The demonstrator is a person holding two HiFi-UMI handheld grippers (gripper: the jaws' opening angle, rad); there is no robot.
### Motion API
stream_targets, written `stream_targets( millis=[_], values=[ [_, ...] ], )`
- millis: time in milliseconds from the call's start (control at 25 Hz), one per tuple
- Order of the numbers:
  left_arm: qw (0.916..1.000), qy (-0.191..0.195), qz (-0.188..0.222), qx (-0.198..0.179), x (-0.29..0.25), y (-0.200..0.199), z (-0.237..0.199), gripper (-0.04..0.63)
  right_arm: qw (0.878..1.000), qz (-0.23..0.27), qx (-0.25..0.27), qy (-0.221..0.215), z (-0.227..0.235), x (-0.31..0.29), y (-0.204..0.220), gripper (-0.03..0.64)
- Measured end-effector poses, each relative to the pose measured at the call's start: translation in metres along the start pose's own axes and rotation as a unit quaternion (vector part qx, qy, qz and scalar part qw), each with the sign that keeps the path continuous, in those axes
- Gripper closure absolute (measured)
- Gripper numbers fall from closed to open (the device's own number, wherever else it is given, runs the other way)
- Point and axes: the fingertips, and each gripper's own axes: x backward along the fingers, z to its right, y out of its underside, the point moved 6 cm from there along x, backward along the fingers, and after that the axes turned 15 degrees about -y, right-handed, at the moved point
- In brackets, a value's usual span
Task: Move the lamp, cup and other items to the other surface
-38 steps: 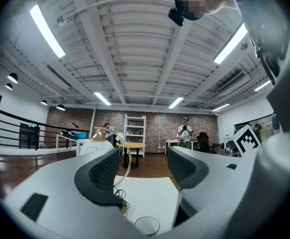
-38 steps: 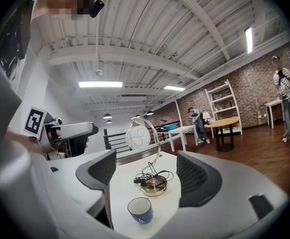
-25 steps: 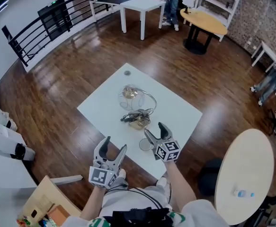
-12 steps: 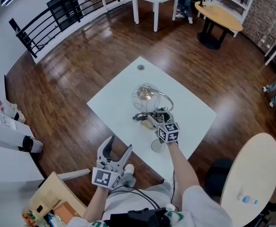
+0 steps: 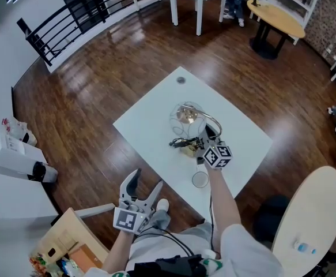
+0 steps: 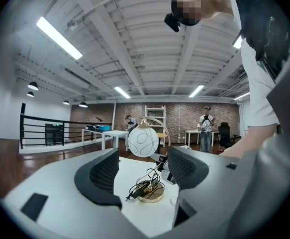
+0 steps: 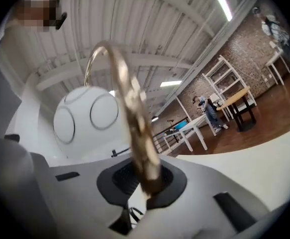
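Lamp (image 5: 186,115) stem sits clamped in your right hand-held gripper (image 5: 207,135), just right of centre in the head view. In the right gripper view the jaws have just been closing and now pinch the thin brass stem (image 7: 135,113). It rises from between them, leans a little toward the upper left of the frame, and arches over to the white globe shade at the left.

In the head view the lamp stands near the middle of the white square surface (image 5: 150,120). Its globe is toward the top, and its round brass base and coiled cord sit just left of your right hand-held gripper. The cup (image 5: 200,180) is below that gripper, near the lower edge of the surface and apart from the lamp. A small round item (image 5: 181,79) lies at the upper corner.

Your left hand-held gripper (image 5: 144,182) is at lower left, off the surface and well apart from the lamp. Its jaws are spread with nothing between them, and the left gripper view only frames the lamp (image 6: 143,142) in the distance. The right hand is the one placed to lift, probably toward the round wooden table (image 5: 312,212) at lower right.

A second earlier your right hand-held gripper hung spread wide beside the cup at the lower edge of the surface; since then it has reached up the frame to the stem, while the left has barely shifted
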Motion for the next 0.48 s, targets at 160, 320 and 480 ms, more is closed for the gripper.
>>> stream_targets(
  millis=[160,320,480],
  values=[
    [0.9993,0.005,-0.012,0.036,-0.008,-0.016,0.009,0.293,0.997,0.073,-0.006,-0.038,-0.003,-0.013,-0.049,0.603],
    [0.9997,0.010,0.000,0.020,-0.009,-0.013,0.015,0.293,0.997,0.038,0.021,-0.063,-0.019,-0.026,-0.060,0.604],
    [0.9999,0.013,0.007,-0.001,-0.007,-0.008,0.016,0.293,0.997,0.035,0.022,-0.058,-0.021,-0.028,-0.063,0.606]
  ],
)
